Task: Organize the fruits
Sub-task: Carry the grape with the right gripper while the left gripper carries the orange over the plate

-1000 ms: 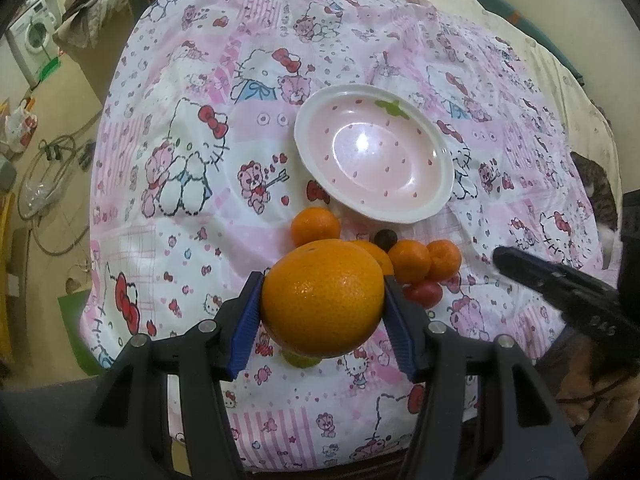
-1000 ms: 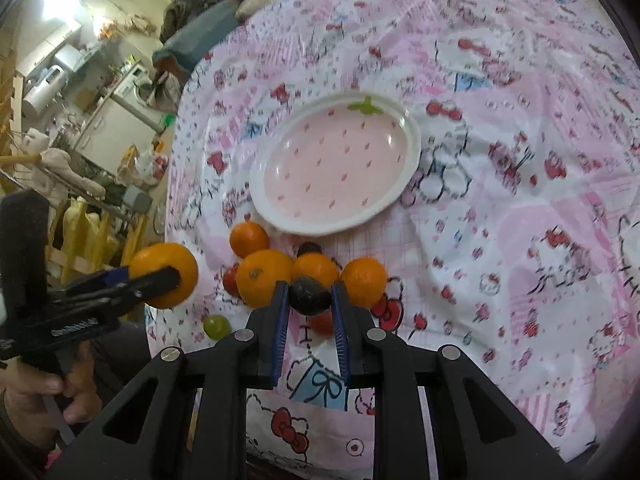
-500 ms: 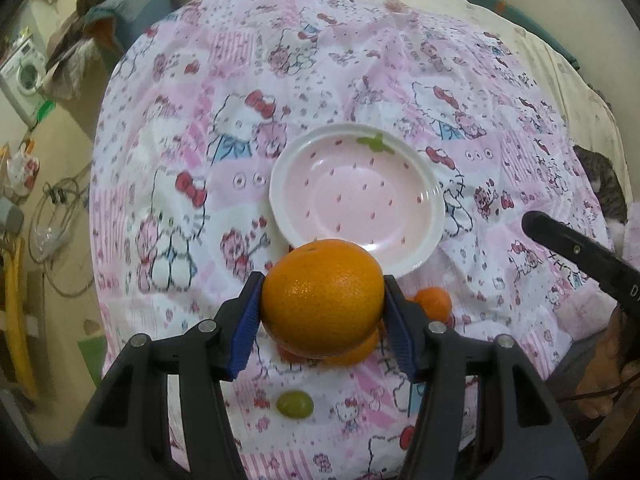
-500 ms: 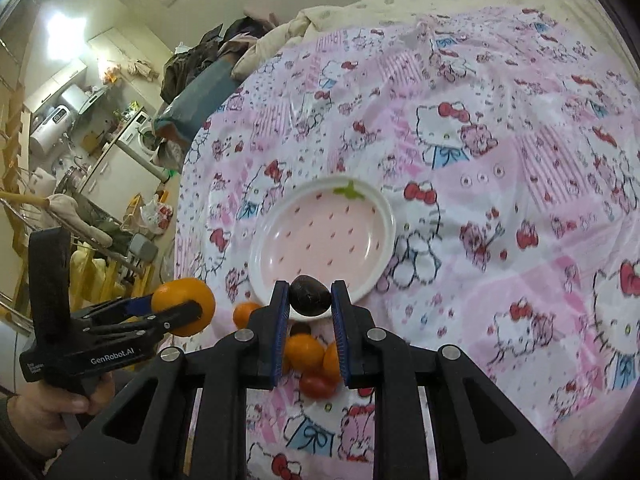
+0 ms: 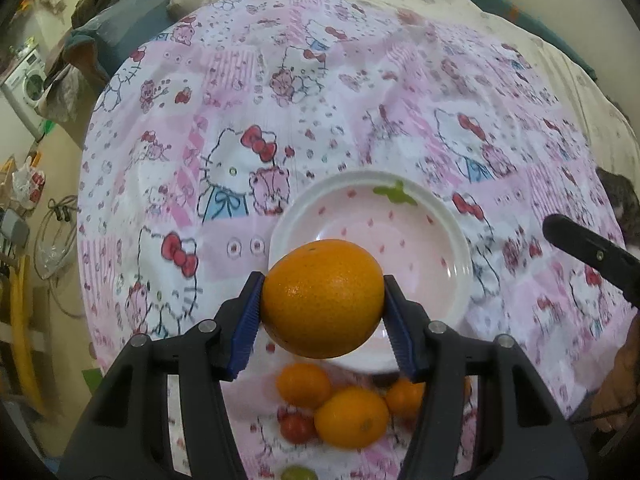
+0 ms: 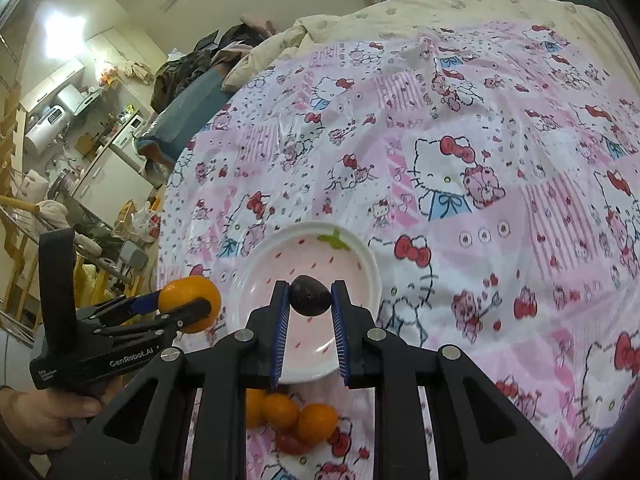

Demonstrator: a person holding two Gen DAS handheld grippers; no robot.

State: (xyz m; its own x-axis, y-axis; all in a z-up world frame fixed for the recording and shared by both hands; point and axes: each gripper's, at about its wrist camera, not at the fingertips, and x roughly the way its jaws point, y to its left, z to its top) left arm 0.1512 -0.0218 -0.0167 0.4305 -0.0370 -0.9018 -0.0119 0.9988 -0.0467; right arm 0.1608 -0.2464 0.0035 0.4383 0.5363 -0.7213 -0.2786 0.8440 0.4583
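At frame center, the left tongs (image 5: 323,308) grip an orange (image 5: 322,298) above a pink plate (image 5: 460,248); the right tongs (image 6: 309,314) clench a dark plum (image 6: 310,295) over that plate, on a bed's patterned sheet (image 6: 480,160).

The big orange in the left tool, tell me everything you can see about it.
The big orange is round, bright and glossy with finely dimpled peel and a small dark stem mark near its top. The left tool grips it by its sides between blue ribbed pads, lifted above the near rim of the pink strawberry-print plate. Nothing else touches it.
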